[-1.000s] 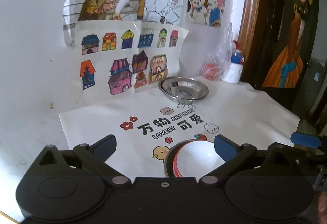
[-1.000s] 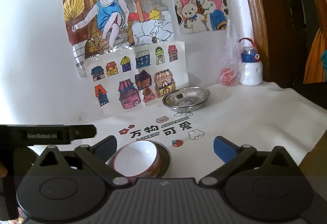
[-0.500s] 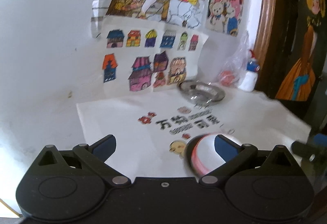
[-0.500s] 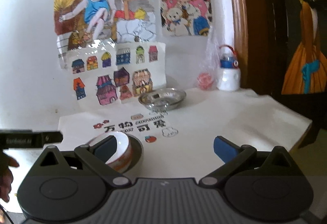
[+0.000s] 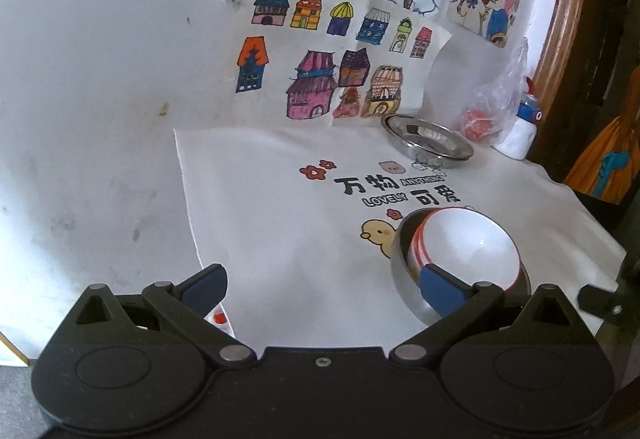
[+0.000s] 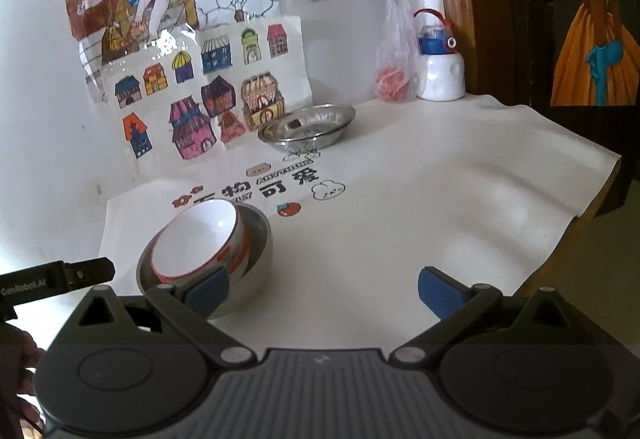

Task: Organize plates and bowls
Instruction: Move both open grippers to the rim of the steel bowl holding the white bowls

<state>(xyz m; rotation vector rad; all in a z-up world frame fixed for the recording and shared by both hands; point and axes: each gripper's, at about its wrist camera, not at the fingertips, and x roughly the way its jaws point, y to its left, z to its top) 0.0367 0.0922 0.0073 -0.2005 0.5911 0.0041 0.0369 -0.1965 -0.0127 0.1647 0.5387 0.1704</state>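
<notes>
A white ceramic bowl (image 5: 472, 247) with red rim stripes sits tilted inside a steel bowl (image 5: 404, 279) on the printed white cloth; both show in the right wrist view, the white bowl (image 6: 200, 235) in the steel bowl (image 6: 256, 251). A shallow steel plate (image 5: 428, 137) rests at the back by the wall, also in the right wrist view (image 6: 308, 127). My left gripper (image 5: 320, 287) is open and empty, its right finger just in front of the nested bowls. My right gripper (image 6: 320, 289) is open and empty, its left finger in front of the bowls.
A white bottle with a blue cap (image 6: 440, 67) and a plastic bag with something red (image 6: 394, 79) stand at the back right. Drawings lean on the wall (image 5: 328, 79). The cloth's right edge (image 6: 592, 191) hangs over the table edge. The left gripper's tip (image 6: 80, 275) shows at left.
Both views have swung; the left gripper has shifted left and back from the bowls, and the right gripper has come closer to them. The bowls stay nested on the cloth.
</notes>
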